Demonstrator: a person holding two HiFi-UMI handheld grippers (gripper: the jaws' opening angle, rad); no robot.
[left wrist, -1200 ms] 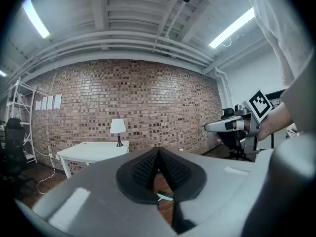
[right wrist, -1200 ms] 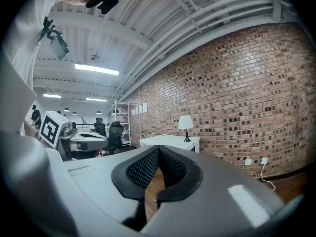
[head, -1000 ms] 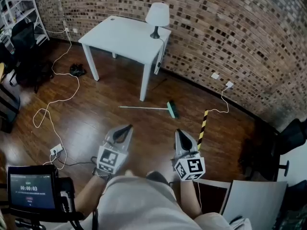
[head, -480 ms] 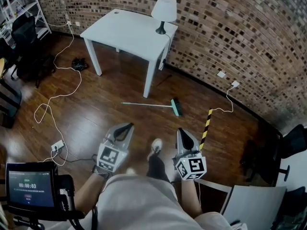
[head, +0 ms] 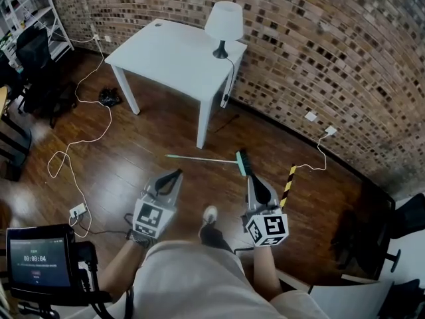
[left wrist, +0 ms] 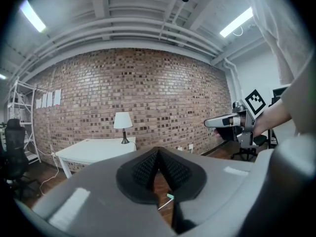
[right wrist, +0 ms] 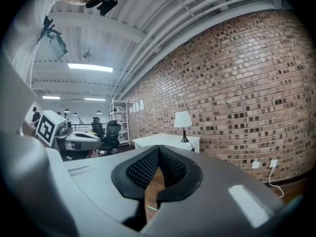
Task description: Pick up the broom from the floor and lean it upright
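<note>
The broom (head: pixel 207 159) lies flat on the wooden floor in the head view, its thin pale handle pointing left and its teal head (head: pixel 242 163) at the right. My left gripper (head: pixel 177 173) hangs just short of the handle, jaws shut and empty. My right gripper (head: pixel 250 180) sits close behind the teal head, also shut with nothing in it. In the left gripper view the closed pads (left wrist: pixel 148 168) frame a sliver of the broom (left wrist: pixel 169 197) below them. The right gripper view shows shut pads (right wrist: pixel 145 168) and a bit of handle (right wrist: pixel 151 208).
A white table (head: pixel 166 58) with a white lamp (head: pixel 222 22) stands against the brick wall beyond the broom. White cables (head: pixel 73 155) and a power strip (head: pixel 78 210) lie at the left. A yellow-black striped bar (head: pixel 289 181) lies right of the broom. Black chairs (head: pixel 33 62) stand at far left.
The person has stepped forward toward the broom. Both grippers moved with them and now sit much closer to it; the right one is just behind the teal head. Jaws stayed shut.
</note>
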